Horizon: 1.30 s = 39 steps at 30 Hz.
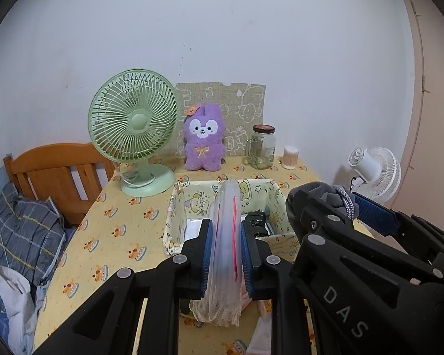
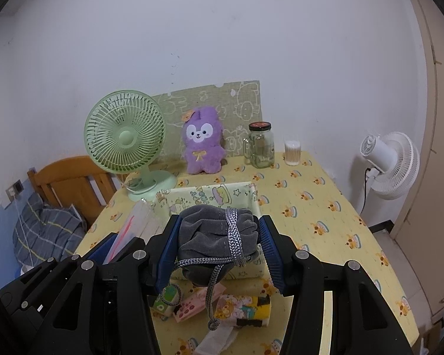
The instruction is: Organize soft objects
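Risk first: my right gripper (image 2: 219,244) is clamped on a bunched grey velvet drawstring pouch (image 2: 214,236), whose silver braided cord (image 2: 214,298) dangles toward the small packets (image 2: 242,310) on the tablecloth at 6 o'clock, and I judge it could snag or drag them as I carry the pouch on. My left gripper (image 1: 226,247) is pinched nearly together on a folded clear plastic zip bag with a pink seal line (image 1: 226,236); such slick film could slide out of the blue pads (image 1: 207,254). Both tools point forward and somewhat downward, side by side, the right one showing at 3 o'clock in the left view. Pouch and bag hang just above the cartoon-printed yellow fabric bin (image 1: 174,207), which lies at 12 o'clock, before the purple plush rabbit (image 1: 204,139).
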Each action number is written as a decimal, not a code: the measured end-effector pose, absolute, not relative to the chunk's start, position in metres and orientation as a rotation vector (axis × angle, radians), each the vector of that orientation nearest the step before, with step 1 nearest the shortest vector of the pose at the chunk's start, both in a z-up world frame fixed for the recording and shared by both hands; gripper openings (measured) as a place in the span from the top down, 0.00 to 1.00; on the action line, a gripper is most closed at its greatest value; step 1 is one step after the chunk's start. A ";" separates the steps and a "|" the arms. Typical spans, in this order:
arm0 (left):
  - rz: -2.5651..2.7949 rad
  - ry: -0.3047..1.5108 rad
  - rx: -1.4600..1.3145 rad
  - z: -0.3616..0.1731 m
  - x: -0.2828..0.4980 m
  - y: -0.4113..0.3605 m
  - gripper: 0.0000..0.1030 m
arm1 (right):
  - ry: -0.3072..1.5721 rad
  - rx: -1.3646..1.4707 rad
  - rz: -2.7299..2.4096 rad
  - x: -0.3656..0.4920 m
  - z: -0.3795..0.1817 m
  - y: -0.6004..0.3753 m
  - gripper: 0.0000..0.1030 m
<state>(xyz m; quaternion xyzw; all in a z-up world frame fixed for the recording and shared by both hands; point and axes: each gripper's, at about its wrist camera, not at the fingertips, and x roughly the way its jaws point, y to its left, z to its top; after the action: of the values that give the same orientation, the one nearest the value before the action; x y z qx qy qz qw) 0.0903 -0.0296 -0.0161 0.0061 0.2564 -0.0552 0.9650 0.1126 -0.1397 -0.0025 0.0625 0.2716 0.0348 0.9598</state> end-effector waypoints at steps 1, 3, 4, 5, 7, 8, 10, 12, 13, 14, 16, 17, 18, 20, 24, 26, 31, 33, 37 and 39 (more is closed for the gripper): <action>-0.111 0.519 0.014 -0.016 0.094 -0.030 0.83 | 0.553 0.127 0.069 0.117 -0.003 -0.140 0.45; -0.111 0.519 0.016 -0.017 0.101 -0.030 0.83 | 0.556 0.127 0.067 0.124 -0.004 -0.140 0.45; -0.110 0.517 0.015 -0.017 0.103 -0.030 0.83 | 0.556 0.127 0.065 0.126 -0.005 -0.140 0.45; -0.108 0.515 0.016 -0.017 0.105 -0.031 0.83 | 0.555 0.127 0.063 0.129 -0.005 -0.140 0.45; -0.109 0.512 0.019 -0.017 0.112 -0.031 0.83 | 0.555 0.126 0.059 0.134 -0.006 -0.140 0.45; -0.108 0.512 0.020 -0.018 0.115 -0.031 0.83 | 0.554 0.126 0.058 0.137 -0.006 -0.140 0.45; -0.107 0.510 0.023 -0.018 0.120 -0.031 0.83 | 0.555 0.126 0.056 0.143 -0.007 -0.140 0.45; -0.104 0.509 0.027 -0.019 0.124 -0.032 0.83 | 0.556 0.125 0.055 0.148 -0.009 -0.141 0.45; -0.103 0.509 0.028 -0.019 0.127 -0.032 0.83 | 0.557 0.125 0.056 0.152 -0.010 -0.141 0.45; -0.102 0.509 0.029 -0.019 0.129 -0.032 0.83 | 0.559 0.126 0.057 0.154 -0.010 -0.141 0.45; -0.100 0.508 0.032 -0.019 0.134 -0.032 0.83 | 0.558 0.128 0.057 0.159 -0.010 -0.141 0.45; -0.099 0.506 0.034 -0.019 0.137 -0.032 0.83 | 0.559 0.129 0.058 0.162 -0.010 -0.141 0.45; -0.099 0.505 0.035 -0.020 0.139 -0.032 0.83 | 0.559 0.130 0.060 0.165 -0.011 -0.141 0.45; -0.098 0.506 0.036 -0.021 0.143 -0.031 0.83 | 0.559 0.129 0.059 0.168 -0.013 -0.141 0.45; -0.102 0.507 0.036 -0.023 0.151 -0.032 0.83 | 0.564 0.130 0.058 0.178 -0.015 -0.140 0.45; -0.106 0.509 0.036 -0.025 0.157 -0.032 0.83 | 0.565 0.129 0.056 0.183 -0.017 -0.140 0.45; -0.116 0.522 0.033 -0.031 0.173 -0.032 0.83 | 0.576 0.130 0.046 0.198 -0.024 -0.141 0.45; -0.123 0.532 0.030 -0.034 0.178 -0.032 0.83 | 0.577 0.130 0.044 0.203 -0.027 -0.141 0.45; -0.135 0.550 0.020 -0.041 0.189 -0.032 0.83 | 0.582 0.142 0.052 0.211 -0.033 -0.141 0.45; -0.136 0.560 0.017 -0.045 0.194 -0.032 0.81 | 0.592 0.148 0.053 0.217 -0.037 -0.142 0.45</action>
<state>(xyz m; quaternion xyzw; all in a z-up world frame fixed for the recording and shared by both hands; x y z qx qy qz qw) 0.1942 -0.0321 -0.0452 0.0083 0.2762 -0.0671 0.9587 0.2169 -0.1416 -0.0371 0.0727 0.2915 0.0260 0.9534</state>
